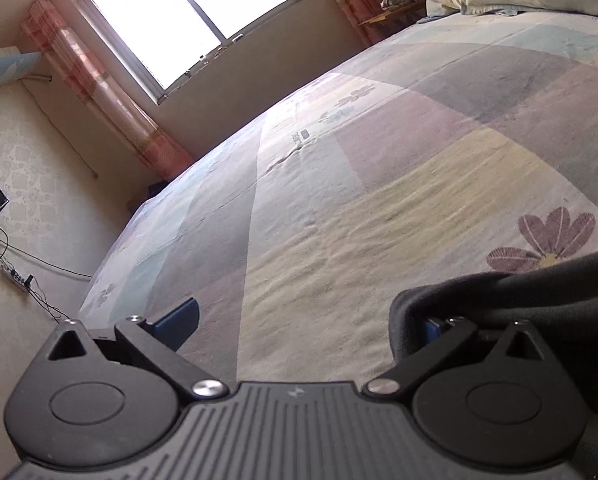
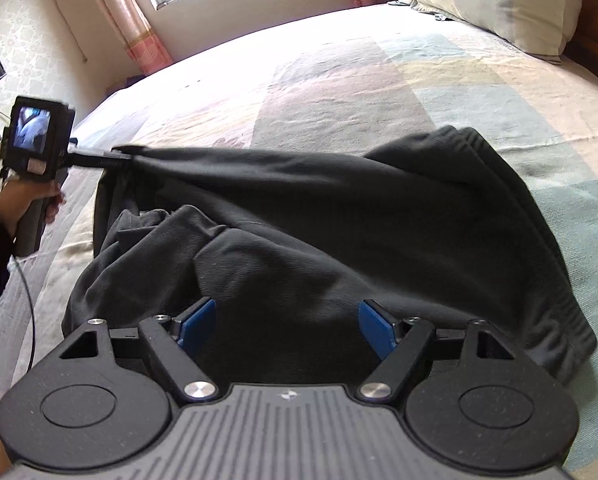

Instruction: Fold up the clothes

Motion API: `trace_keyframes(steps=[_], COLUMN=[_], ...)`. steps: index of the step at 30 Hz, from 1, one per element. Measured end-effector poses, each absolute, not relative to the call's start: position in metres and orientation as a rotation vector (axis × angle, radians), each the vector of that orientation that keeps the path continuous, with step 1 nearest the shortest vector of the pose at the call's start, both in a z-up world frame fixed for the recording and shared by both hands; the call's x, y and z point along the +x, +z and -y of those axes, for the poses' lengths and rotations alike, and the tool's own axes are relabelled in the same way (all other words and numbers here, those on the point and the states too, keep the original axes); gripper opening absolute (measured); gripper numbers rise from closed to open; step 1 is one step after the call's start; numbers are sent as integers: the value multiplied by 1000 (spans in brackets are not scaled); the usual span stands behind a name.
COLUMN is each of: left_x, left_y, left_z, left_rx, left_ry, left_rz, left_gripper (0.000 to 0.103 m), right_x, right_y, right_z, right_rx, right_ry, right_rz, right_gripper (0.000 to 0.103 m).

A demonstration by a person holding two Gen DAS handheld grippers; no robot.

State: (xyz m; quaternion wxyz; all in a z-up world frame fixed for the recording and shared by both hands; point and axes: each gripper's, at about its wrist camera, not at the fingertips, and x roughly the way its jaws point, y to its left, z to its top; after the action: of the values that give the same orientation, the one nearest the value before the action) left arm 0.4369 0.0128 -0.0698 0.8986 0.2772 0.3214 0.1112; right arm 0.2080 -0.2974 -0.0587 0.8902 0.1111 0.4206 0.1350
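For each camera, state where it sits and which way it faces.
Left wrist: on the left gripper, facing across the bed toward the window; its fingers show, dark garment draped over one.
Right wrist: on the right gripper, looking down at the garment; blue fingers apart, plus the person's left hand holding the other gripper.
Shared: bed, garment, window, pillow.

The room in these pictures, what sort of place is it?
Most likely a bedroom in a home: a wide bed with a patchwork-patterned cover, a pillow at its head, and a curtained window. A dark garment lies on the bed.
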Motion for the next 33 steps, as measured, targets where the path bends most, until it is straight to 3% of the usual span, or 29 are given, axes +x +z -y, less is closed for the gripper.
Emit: trace_keyframes(steps=[6,21,33], left_x=[428,273,211], left_y=[-94,-72,-70], left_z=[5,-3,22], left_rx=[621,283,33], left_ry=[174,-154,-348], left_rz=[-680,-834,-794], left_gripper=[102,102,102], right_x=[198,156,107], right_y=[-57,-30,-19], right_z=[292,271,273], right_rx=[231,194,198], right_ry=[289,370,353], right_rz=[-885,-844,-837], right_gripper=[82,86,88])
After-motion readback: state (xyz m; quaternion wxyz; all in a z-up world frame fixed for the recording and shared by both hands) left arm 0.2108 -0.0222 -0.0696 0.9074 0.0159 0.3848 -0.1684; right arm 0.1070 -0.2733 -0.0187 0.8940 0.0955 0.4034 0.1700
